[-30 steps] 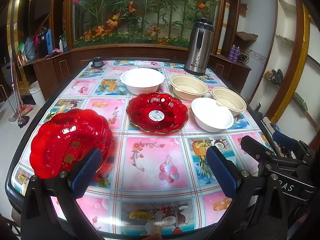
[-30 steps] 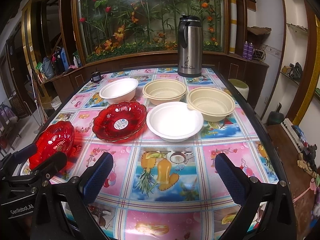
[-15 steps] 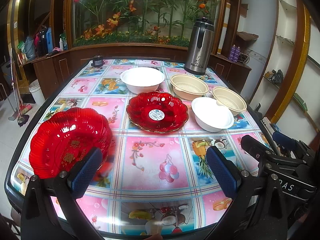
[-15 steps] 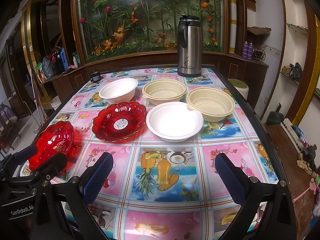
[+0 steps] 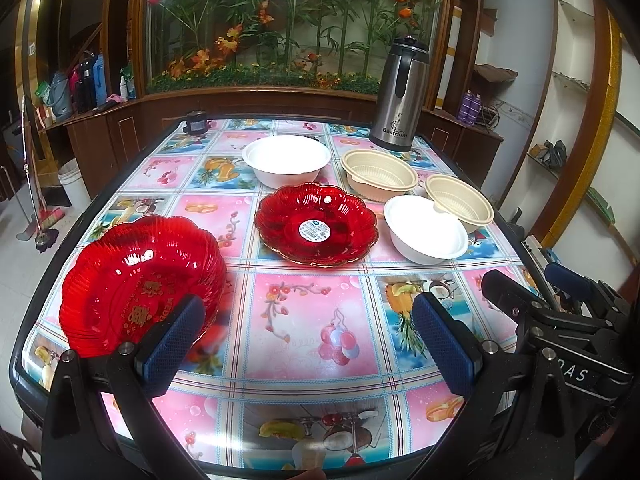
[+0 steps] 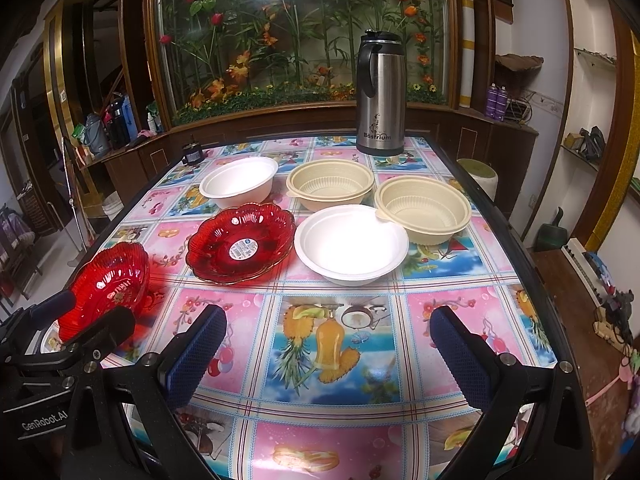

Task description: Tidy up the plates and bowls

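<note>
Barely shifting since before. Near red plate [image 5: 140, 276] sitting beside left gripper [image 5: 308, 340] left finger; both grippers hovering level, gaping wide, empty; right gripper [image 6: 328, 356].

— Where do we have our grippers over the table [image 5: 312, 320]?

— Both above its near edge. Our left gripper [image 5: 308, 340] has its jaws spread wide, gripping nothing.

— And our right gripper [image 6: 328, 348]?

— Just beside it, jaws equally wide, nothing between them.
</note>
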A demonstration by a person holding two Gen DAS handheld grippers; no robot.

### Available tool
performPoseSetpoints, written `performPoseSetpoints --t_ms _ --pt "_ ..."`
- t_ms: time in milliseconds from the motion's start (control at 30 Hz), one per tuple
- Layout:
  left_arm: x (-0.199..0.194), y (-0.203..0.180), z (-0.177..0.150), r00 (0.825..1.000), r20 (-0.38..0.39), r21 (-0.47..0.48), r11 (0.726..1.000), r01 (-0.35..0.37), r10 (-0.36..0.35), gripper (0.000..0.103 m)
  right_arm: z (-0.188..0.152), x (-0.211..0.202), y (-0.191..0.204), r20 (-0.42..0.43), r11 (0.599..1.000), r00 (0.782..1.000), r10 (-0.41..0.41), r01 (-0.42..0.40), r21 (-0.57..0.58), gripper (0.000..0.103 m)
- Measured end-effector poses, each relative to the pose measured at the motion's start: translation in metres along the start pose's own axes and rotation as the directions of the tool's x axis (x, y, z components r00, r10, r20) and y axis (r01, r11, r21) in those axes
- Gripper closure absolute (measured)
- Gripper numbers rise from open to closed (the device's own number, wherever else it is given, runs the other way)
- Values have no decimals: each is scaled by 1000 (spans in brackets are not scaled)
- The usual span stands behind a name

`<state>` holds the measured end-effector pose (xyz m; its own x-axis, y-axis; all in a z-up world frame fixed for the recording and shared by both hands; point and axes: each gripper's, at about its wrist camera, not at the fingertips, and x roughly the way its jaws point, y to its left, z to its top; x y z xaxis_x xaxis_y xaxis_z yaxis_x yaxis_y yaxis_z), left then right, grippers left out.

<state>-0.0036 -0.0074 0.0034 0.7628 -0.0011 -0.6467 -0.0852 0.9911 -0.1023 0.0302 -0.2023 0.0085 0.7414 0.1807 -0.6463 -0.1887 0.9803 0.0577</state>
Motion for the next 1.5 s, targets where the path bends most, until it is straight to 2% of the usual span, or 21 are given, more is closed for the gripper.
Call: performPoseSetpoints --t_ms 767,900,967,1033,1100,1200,1267,1333,1400,1467,1500 --pt "-2 3 1 1000 -3 -4 1000 8 -8 0 1 0 3 0 1000 1000 4 -4 0 0" --pt "-20 29 1 998 31 -56 997 47 -45 0 2 0 11 -8 999 999 52 -52 -3 0" --pt "-31 48 0 997 71 -74 997 11 -6 0 3 3 16 -27 994 994 106 -106 0 0" --pt "-42 75 -4 992 103 -101 993 -61 71 0 2 11 23 -62 985 983 173 -173 13 0" --pt "-45 107 -9 986 94 -151 981 -119 134 0 1 19 33 -102 970 965 242 -240 26 0" --pt "-38 154 -18 979 35 -240 953 -185 199 0 -1 34 55 -166 926 911 378 -371 72 0" --pt "-30 175 -23 976 -5 -289 934 -208 216 0 -2 44 73 -212 882 856 471 -459 103 1" --pt "-21 194 -29 971 -50 -329 915 -236 232 0 -4 56 93 -255 827 787 562 -540 155 2" --pt "-11 205 -34 968 -84 -354 901 -249 235 0 -5 69 112 -281 800 750 600 -571 184 3" --pt "-4 212 -37 968 -102 -360 898 -252 231 0 -5 77 124 -304 792 732 610 -576 202 10" --pt "2 212 -36 967 -114 -359 899 -252 226 0 -5 84 133 -310 778 714 627 -591 212 12"
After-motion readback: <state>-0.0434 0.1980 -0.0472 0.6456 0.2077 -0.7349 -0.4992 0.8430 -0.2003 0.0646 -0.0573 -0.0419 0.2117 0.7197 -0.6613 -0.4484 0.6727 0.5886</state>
